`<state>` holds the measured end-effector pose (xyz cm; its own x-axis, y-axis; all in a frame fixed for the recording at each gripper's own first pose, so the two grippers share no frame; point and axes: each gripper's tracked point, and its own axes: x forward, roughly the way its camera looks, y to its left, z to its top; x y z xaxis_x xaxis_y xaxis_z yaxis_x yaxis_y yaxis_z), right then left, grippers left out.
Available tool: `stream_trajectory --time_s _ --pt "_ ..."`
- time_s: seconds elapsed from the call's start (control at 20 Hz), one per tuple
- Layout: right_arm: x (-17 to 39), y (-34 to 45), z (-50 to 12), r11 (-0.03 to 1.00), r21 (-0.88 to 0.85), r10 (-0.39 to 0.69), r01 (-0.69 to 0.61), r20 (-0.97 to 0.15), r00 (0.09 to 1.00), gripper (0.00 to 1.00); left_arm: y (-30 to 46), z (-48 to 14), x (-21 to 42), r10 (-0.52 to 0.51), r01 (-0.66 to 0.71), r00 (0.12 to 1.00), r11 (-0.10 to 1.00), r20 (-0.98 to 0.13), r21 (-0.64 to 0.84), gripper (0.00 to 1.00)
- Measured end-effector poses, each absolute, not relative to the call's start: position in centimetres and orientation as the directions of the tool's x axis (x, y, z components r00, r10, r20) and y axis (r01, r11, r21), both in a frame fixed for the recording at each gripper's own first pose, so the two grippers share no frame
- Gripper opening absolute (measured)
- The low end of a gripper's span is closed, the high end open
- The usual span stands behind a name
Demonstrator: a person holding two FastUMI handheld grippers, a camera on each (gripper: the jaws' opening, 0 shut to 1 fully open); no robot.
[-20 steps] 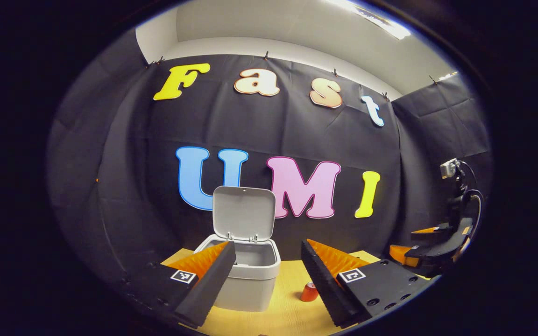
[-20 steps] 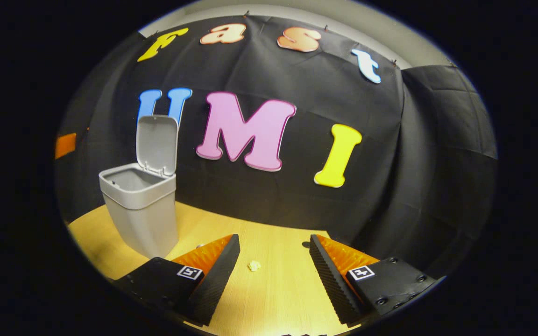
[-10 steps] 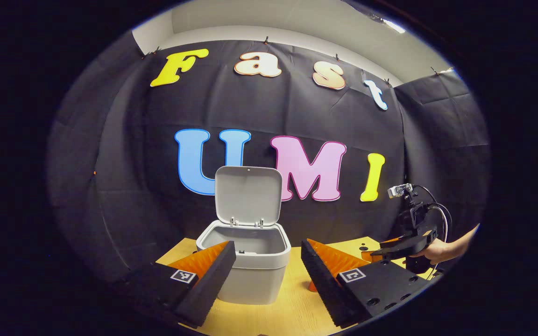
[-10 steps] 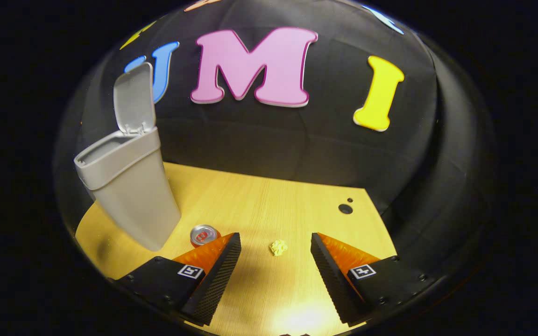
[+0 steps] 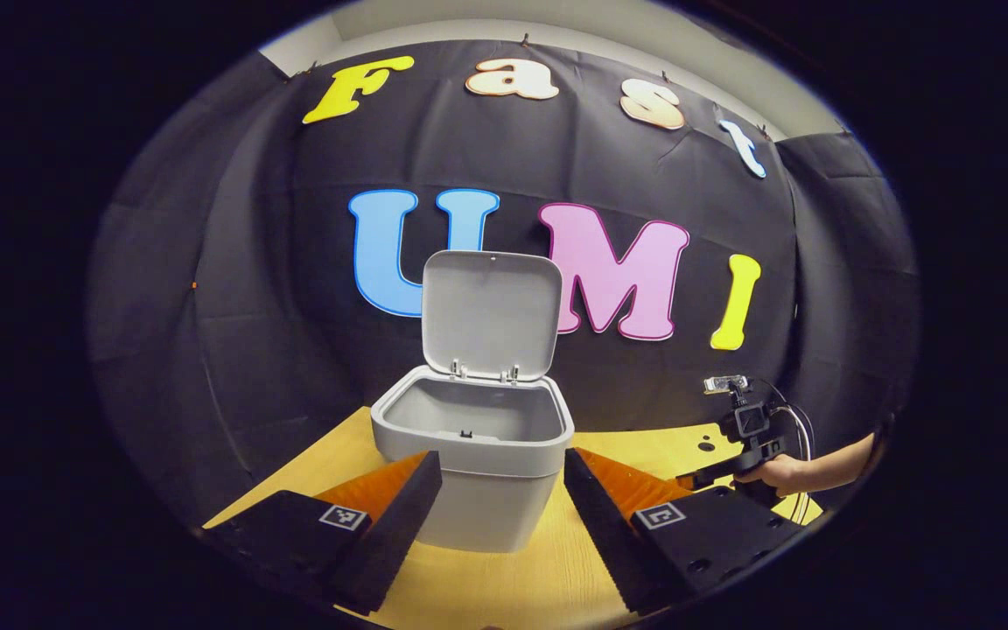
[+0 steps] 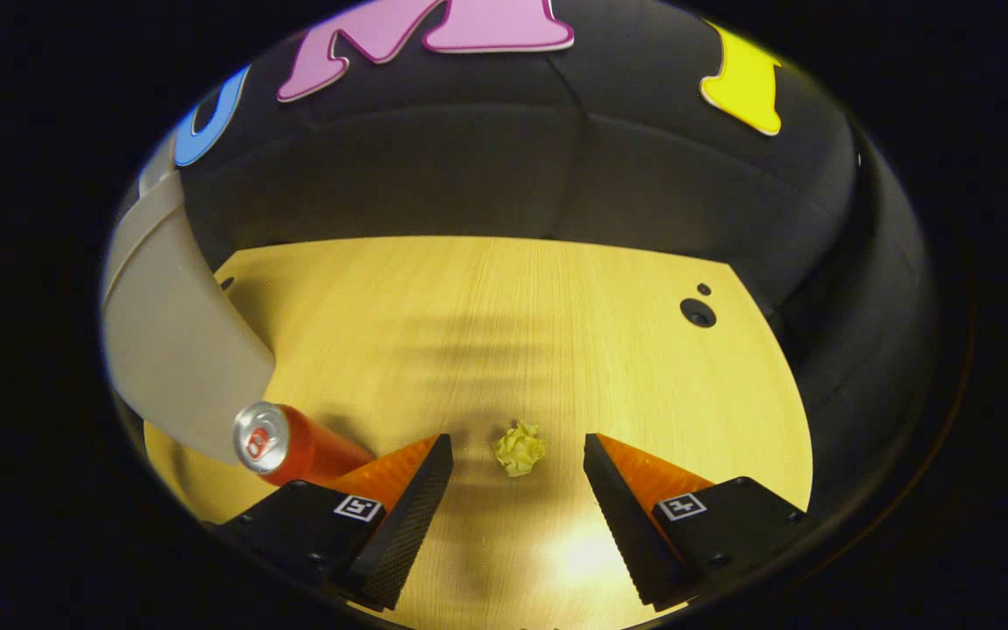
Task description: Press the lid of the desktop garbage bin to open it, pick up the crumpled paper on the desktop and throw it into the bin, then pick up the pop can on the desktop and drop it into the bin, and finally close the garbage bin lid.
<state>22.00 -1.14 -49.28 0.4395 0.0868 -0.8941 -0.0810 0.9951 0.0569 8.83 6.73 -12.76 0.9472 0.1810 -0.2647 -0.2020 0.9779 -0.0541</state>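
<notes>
Now, with the lid up, we reach for the paper, just ahead between the right gripper's spread, empty fingers; next we lower and close. The left gripper waits spread before the bin.

Tabletop: light wood grain, lit.
Holes: two, dark, far right of tabletop.

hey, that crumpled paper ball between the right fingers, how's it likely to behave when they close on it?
The crumpled paper looks small and loosely wadded, so it is probably very light and will likely squash rather than resist. Its irregular creases should give the right gripper some hold. Lying loose on the smooth table, it may skid if one finger touches first.
</notes>
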Motion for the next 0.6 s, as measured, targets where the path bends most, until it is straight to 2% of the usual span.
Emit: stream_trajectory --time_s 0.2,0.4,0.6 --pt "22.1 -1.2 -52.1 0.996 0.066 0.086 -0.067 -0.921 0.380 0.97 7.2 -13.0 9.6 0.229 -0.253 0.935 0.966 -0.272 -0.055 0.95" --pt "21.6 -0.8 -53.6 0.995 0.090 0.101 -0.050 -0.937 0.333 0.97 6.7 -13.4 10.4 0.232 -0.255 0.930 0.966 -0.285 -0.044 0.95" --pt "21.6 -0.7 -54.1 0.992 0.116 0.123 -0.041 -0.941 0.315 0.92 5.8 -13.0 11.3 0.224 -0.245 0.934 0.969 -0.278 -0.041 0.95"
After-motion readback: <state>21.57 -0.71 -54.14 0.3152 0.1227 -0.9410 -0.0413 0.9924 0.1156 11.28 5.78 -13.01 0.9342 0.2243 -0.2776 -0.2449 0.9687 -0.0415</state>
